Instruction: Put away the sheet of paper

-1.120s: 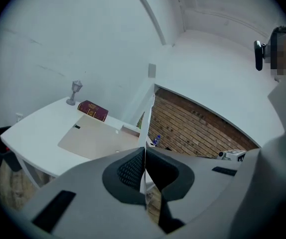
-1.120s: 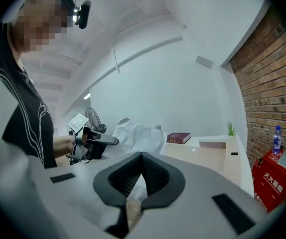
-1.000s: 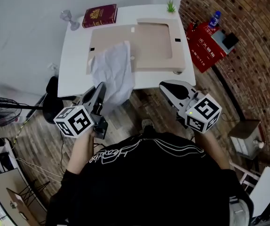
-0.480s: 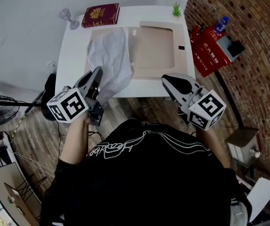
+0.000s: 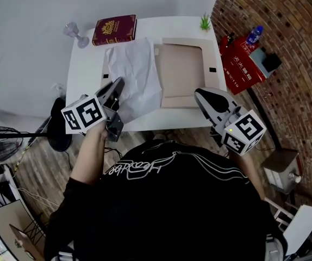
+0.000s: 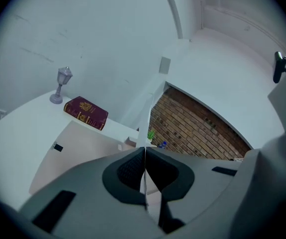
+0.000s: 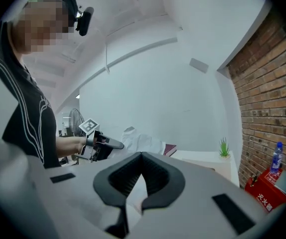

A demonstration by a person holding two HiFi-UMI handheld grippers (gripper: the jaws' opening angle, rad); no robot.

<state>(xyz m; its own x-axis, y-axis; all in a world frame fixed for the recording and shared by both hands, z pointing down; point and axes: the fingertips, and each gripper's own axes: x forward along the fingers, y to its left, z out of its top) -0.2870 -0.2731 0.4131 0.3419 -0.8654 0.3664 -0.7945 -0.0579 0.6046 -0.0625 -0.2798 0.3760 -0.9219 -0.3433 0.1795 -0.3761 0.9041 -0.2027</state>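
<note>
A crumpled white sheet of paper (image 5: 134, 78) hangs over the left flap of an open beige folder (image 5: 182, 67) on the white table (image 5: 85, 69). My left gripper (image 5: 118, 83) is shut on the sheet's near edge. In the left gripper view the sheet (image 6: 146, 128) shows edge-on as a thin line pinched between the pads of the left gripper (image 6: 145, 151). My right gripper (image 5: 202, 93) hovers at the table's front right edge, beside the folder. Seen in its own view, the right gripper (image 7: 141, 156) is shut with nothing between its jaws, and the sheet (image 7: 143, 141) shows beyond it.
A maroon book (image 5: 115, 29) and a small glass lamp (image 5: 74, 32) stand at the table's back left. A small green plant (image 5: 205, 22) is at the back right corner. A red box (image 5: 237, 53) and a bottle (image 5: 252, 35) sit on the floor by the brick wall.
The left gripper has carried the sheet forward from the table's front edge to over the folder's left side. The right gripper has come up to the table's front edge.
</note>
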